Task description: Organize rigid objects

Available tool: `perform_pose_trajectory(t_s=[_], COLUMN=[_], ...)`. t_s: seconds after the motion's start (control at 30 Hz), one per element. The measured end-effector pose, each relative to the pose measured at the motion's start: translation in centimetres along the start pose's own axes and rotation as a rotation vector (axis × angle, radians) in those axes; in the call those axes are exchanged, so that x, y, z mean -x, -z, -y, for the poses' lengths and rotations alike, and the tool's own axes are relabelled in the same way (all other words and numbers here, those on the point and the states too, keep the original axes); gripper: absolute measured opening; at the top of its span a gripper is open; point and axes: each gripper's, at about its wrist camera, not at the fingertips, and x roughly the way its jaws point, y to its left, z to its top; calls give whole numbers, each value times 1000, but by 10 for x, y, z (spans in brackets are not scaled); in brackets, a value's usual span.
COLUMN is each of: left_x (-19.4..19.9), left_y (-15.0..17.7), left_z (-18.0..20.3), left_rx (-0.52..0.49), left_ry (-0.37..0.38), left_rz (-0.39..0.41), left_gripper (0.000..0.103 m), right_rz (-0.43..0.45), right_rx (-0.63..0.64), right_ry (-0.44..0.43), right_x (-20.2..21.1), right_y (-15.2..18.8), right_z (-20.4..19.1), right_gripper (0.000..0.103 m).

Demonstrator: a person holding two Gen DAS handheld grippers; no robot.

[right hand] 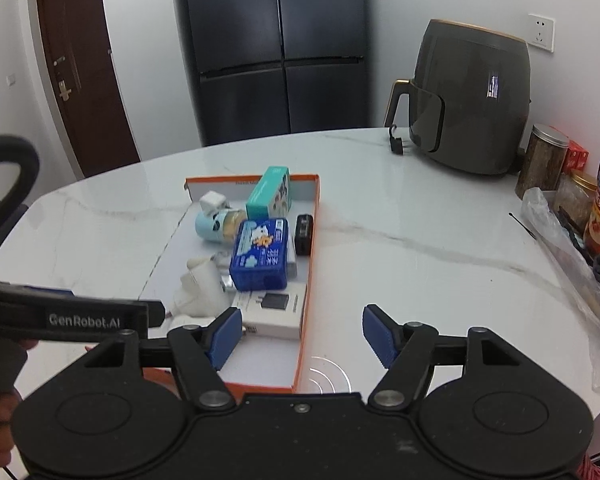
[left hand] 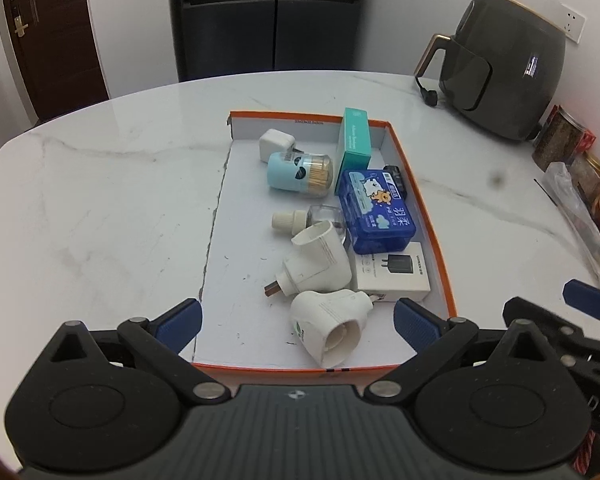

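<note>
Left wrist view: left gripper (left hand: pixel 298 322) spread, empty, above the tray's (left hand: pixel 440 248) near end; items (left hand: pixel 320 264) collected inside, apparently sorted.

Right wrist view: right gripper (right hand: pixel 298 334) spread, empty, over the tray's (right hand: pixel 306 292) right rim.

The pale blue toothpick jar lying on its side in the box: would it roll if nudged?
Probably. The pale blue round toothpick jar lies on its side, so a push across it could roll it until the neighbouring teal carton stops it. It looks light, and smooth plastic may slip.
</note>
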Motion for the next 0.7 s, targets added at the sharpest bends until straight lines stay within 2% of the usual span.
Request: perform_pose_trajectory(t_s=[0.7], left_x=[0], left_y=[8], left_z=[6], left_rx=[1], left_ry=[-27], left_rz=[-32], left_gripper=[103], right_rz=[-25], right_rx=[14], right_ry=[-15], right_x=[0], right_y=[5], right_z=[3], right_gripper=[82])
